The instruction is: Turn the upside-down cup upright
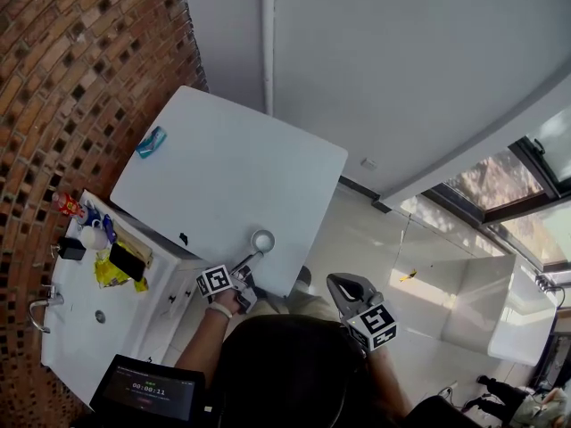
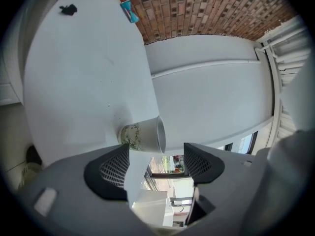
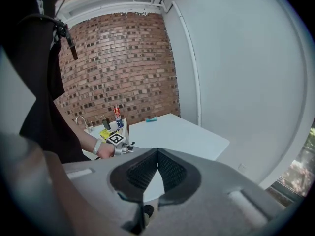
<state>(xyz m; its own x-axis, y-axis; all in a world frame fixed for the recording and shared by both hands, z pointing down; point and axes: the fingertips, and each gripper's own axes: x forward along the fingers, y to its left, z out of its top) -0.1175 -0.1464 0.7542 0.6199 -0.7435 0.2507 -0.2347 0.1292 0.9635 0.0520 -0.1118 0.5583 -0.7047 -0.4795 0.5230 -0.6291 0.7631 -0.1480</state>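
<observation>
Cup (image 1: 262, 240) close to table (image 1: 219, 163) edge

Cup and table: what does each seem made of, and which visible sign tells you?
Cup: probably paper, matt white with printed green leaf pattern and thin rim. Table: smooth, plain white top, perhaps laminate or painted board; the look leaves it open.
</observation>
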